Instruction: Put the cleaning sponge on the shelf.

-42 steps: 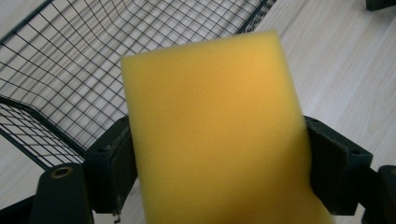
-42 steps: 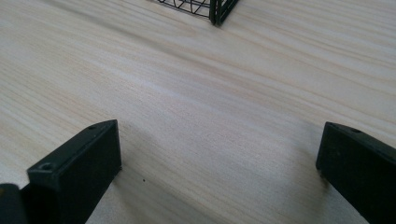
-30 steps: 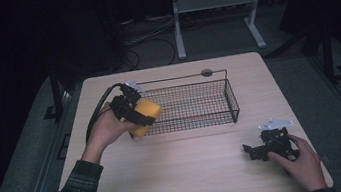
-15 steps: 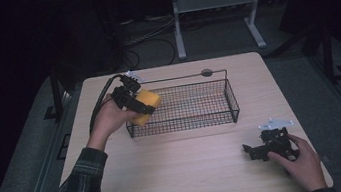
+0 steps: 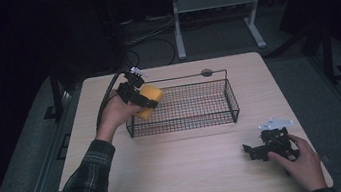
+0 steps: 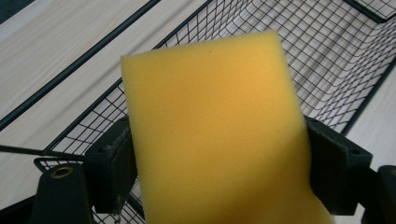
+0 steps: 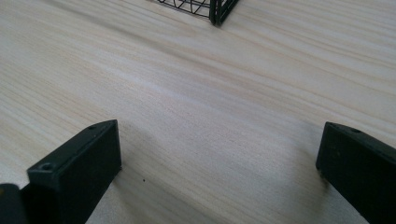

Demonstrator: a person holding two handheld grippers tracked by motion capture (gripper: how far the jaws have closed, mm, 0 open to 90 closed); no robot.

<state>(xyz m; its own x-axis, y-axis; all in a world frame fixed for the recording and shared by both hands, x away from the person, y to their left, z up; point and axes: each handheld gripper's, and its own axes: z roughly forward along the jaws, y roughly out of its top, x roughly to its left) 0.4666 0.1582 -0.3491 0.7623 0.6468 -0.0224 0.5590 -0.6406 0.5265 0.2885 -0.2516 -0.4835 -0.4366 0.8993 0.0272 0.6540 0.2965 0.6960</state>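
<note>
The left tool point(image 5: 139, 94) is clenched on a yellow rectangular foam sponge point(image 5: 149, 101), both jaws pressing its long sides, held above the left end of the black rectangular wire-mesh basket point(image 5: 227, 99). In the left gripper view the sponge point(image 6: 219, 135) runs lengthwise away from the tool, its free end out over the basket's mesh floor point(image 6: 289, 28). Near the basket's front right corner, the right tool point(image 5: 265, 147) rests on the pale wooden desk point(image 5: 189, 169), jaws spread wide, grasping nothing

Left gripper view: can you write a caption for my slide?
Left gripper squeezing a yellow sponge above the wire basket on a wooden table.
</note>
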